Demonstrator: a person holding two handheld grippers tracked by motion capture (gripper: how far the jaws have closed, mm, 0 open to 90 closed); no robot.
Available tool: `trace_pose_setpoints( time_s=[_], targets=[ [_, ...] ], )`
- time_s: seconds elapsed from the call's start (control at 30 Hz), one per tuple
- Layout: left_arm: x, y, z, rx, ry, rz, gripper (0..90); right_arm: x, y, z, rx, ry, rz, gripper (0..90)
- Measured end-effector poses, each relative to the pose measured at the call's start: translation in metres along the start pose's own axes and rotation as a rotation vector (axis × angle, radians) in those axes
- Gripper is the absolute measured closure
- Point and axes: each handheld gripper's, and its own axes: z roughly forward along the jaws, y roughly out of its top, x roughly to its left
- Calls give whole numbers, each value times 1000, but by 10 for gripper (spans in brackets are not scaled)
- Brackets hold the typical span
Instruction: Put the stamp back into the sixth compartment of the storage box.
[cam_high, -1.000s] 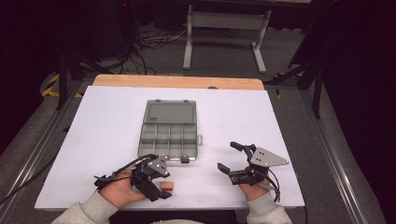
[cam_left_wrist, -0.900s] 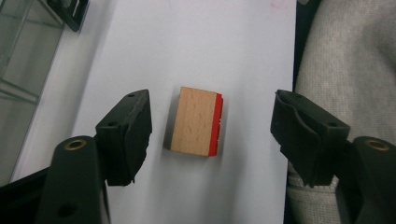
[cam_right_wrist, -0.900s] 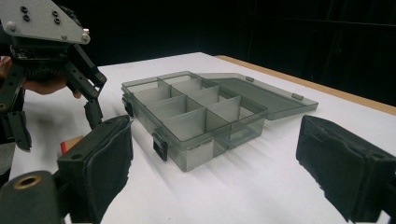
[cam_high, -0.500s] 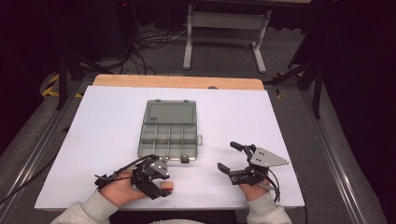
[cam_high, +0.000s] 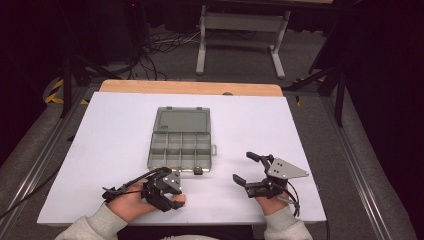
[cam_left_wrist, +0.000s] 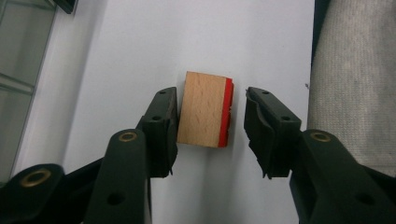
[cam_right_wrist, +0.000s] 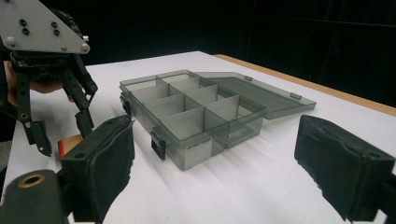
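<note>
A small wooden block (cam_left_wrist: 205, 112) with one red face lies on the white table between the jaws of my left gripper (cam_left_wrist: 211, 100). These jaws have just been closing. One pad touches the block's wooden side, while a gap remains at the red face. In the high view my left gripper (cam_high: 165, 192) sits near the front edge, left of centre. The right gripper view shows the block (cam_right_wrist: 70, 142) under my left gripper (cam_right_wrist: 60, 130). My right gripper (cam_high: 243, 166) rests at the front right, open wide with nothing in it (cam_right_wrist: 215, 172).
A grey clear plastic compartment box (cam_high: 181, 140) lies open mid-table, lid folded back, with its compartments (cam_right_wrist: 201, 112) showing nothing inside. A corner of the box (cam_left_wrist: 23, 56) lies beside my left gripper. The white tabletop (cam_high: 300, 125) ends at a wooden strip (cam_high: 190, 87) at the far side.
The left gripper's jaws have drawn closer together around the block. Both hands stay where they were.
</note>
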Motion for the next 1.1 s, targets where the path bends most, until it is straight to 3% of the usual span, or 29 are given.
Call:
trace_pose_setpoints(
  time_s=[0.33,0.67,1.1],
  targets=[
    [-1,0,1,12,12,2,651,0,0,0,3,2,-1,130],
    [-3,1,-2,0,12,-1,658,0,0,0,2,0,-2,130],
    [-10,9,-21,-39,35,30,659,0,0,0,-1,0,-3,130]
  ],
)
